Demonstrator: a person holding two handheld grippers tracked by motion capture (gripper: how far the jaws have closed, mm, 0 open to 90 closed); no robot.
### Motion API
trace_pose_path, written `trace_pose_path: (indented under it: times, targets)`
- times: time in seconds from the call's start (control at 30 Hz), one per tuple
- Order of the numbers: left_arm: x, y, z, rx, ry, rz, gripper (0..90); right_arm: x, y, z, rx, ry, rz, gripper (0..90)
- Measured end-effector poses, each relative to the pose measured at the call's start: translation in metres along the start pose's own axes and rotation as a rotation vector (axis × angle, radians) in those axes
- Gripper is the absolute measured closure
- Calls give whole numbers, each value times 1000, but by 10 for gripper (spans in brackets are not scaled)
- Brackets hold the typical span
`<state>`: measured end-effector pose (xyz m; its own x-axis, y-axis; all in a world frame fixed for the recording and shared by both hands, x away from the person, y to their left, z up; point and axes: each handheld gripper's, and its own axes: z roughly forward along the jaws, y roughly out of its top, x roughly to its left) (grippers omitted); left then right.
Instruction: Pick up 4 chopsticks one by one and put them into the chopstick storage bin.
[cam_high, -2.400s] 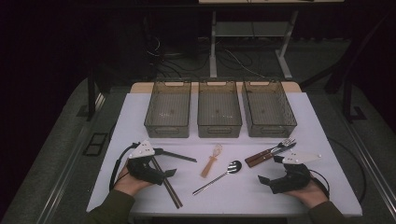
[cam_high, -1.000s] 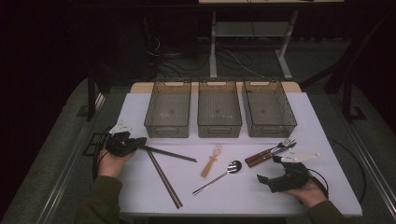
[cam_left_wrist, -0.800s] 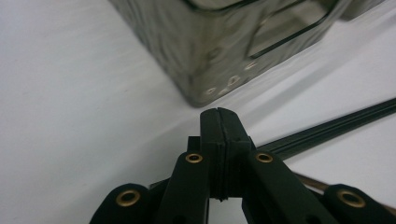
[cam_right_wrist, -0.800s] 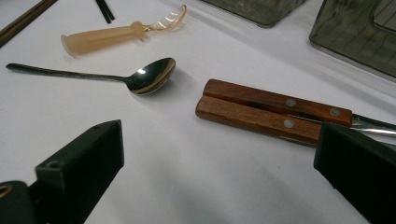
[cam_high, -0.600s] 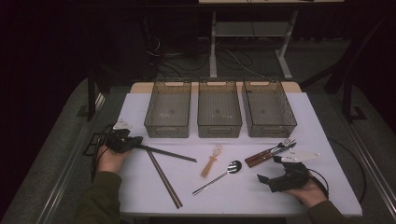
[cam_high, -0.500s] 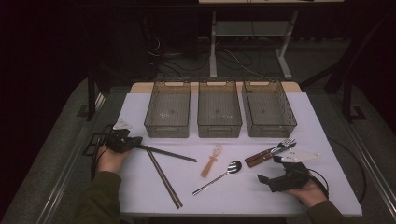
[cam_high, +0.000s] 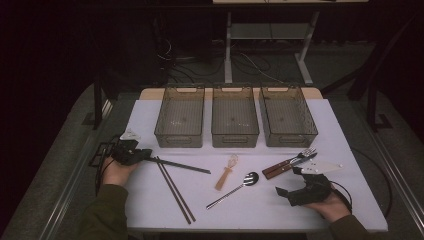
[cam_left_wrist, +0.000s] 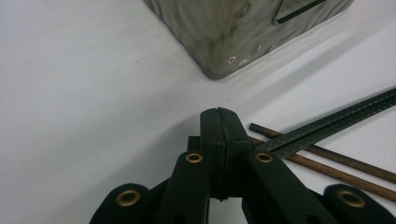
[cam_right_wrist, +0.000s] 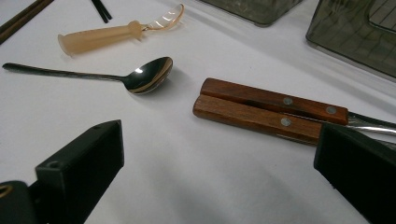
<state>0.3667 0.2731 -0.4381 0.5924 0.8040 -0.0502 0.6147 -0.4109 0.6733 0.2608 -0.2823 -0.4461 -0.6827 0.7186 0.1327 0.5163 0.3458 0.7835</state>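
- At the table's left edge, the left gripper (cam_high: 142, 154) is lying clenched beside two dark chopsticks (cam_high: 182, 166) and two brown chopsticks (cam_high: 175, 189).
- Near right, the right gripper (cam_high: 287, 192) is gaping, released.
- Three bins (cam_high: 235, 117) are sitting far.

I see a white desk (cam_high: 150, 200) under smoky grey translucent bins (cam_high: 180, 117) — black chopsticks (cam_left_wrist: 327, 126) with a fine ribbed pattern, brown ones (cam_left_wrist: 327, 161) beside, a peach-handled spoon (cam_right_wrist: 100, 35), red-brown riveted handles (cam_right_wrist: 266, 109).
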Motion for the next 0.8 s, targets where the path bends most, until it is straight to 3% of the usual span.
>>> trace_pose_path:
  times: [0.8]
  targets:
    - [-6, -2, -7, 37, -16, 10, 897, 0, 0, 0, 2, 1, -3, 14]
